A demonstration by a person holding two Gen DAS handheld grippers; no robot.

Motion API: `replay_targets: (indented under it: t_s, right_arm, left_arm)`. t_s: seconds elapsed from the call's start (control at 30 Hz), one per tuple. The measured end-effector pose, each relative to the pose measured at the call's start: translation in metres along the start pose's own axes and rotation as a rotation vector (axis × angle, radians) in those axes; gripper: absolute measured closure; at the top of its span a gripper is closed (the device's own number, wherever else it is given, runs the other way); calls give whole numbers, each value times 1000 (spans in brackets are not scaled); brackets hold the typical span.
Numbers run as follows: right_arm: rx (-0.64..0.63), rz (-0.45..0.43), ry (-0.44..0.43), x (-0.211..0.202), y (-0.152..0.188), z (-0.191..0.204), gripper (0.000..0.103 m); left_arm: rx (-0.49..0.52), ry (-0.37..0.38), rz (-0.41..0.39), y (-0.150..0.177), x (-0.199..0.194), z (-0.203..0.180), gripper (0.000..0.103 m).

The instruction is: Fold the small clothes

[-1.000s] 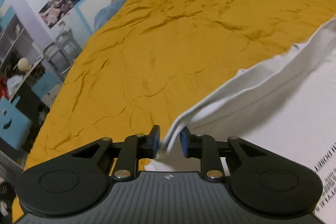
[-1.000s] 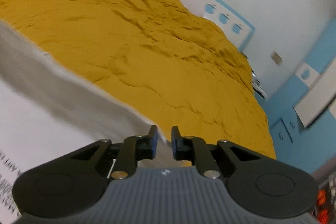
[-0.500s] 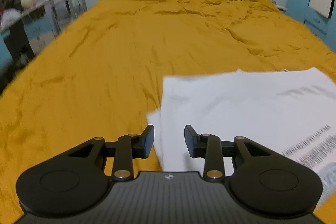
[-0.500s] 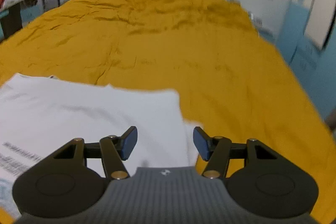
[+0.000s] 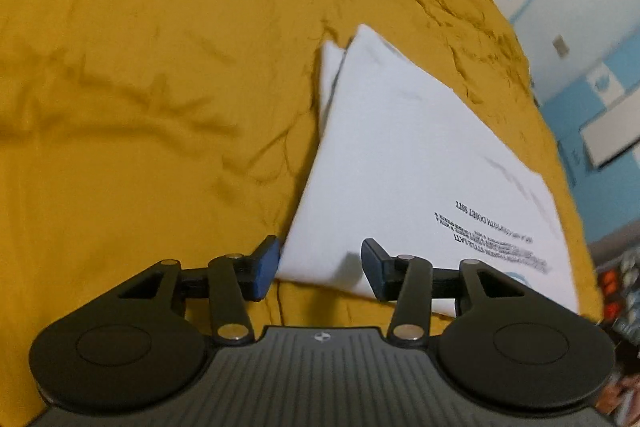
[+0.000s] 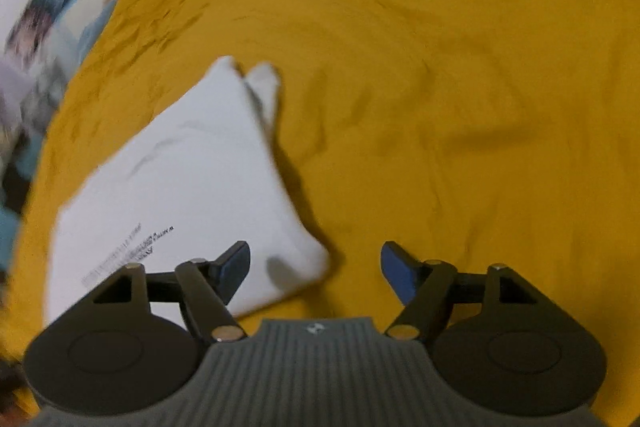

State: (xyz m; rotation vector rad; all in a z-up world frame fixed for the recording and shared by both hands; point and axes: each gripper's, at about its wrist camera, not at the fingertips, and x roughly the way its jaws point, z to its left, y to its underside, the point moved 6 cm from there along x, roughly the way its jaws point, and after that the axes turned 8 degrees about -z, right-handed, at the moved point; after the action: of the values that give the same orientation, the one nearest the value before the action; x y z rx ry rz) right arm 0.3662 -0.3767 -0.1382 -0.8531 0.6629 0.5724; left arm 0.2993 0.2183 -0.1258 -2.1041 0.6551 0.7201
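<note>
A folded white shirt is seen lying released on the yellow bedspread, its near corners framed by the opening, empty left claw and right claw.

A folded white cotton T-shirt with black printed text lies on a wrinkled mustard-yellow bedspread. The black left gripper, jaws opening, frames its near corner without pressing it.

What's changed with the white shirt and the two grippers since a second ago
Both grippers let go: the left gripper and right gripper had each pinched an edge of the lifted white shirt; now their jaws are opening, pads clear of the cloth, and it lies folded flat. The yellow bedspread stayed as it was.
</note>
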Motion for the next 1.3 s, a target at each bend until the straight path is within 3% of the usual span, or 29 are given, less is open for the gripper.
replay_targets:
  t_s: [0.07, 0.17, 0.23, 0.33, 0.43, 0.63, 0.7, 0.83, 0.97, 1.07, 1.2, 1.3]
  right_arm:
    - [127, -14, -58, 1, 9, -13, 38]
    - [247, -51, -109, 6, 14, -22, 53]
    - [293, -58, -142, 12, 10, -23, 73]
    - [320, -43, -158, 17, 16, -18, 91]
    - [295, -84, -168, 6, 13, -10, 99]
    - [247, -161, -220, -33, -11, 12, 100]
    - [212, -172, -186, -37, -8, 13, 100]
    - [124, -114, -13, -8, 8, -4, 102]
    - [105, -97, 17, 8, 19, -12, 102]
    - [55, -75, 23, 3, 13, -3, 94]
    - [-25, -97, -2, -7, -9, 6, 68]
    - [-41, -110, -76, -12, -25, 6, 65]
  left_arm:
    - [-60, 21, -18, 2, 0, 3, 56]
    - [-73, -1, -38, 2, 1, 2, 73]
    - [-68, -24, -38, 2, 2, 0, 93]
    - [-43, -36, -60, -3, -4, -7, 99]
    - [4, -78, -107, -16, -14, -14, 103]
    - [85, -85, -155, -31, -40, -26, 103]
    - [100, -86, -137, -27, -39, -26, 103]
    - [158, -107, -97, -12, -31, -34, 103]
    - [240, -90, -60, 0, -18, -58, 103]
    - [301, -62, -43, 5, -2, -89, 103]
    - [374, -35, -21, 9, 24, -125, 103]
    - [425, -10, -11, 8, 44, -151, 103]
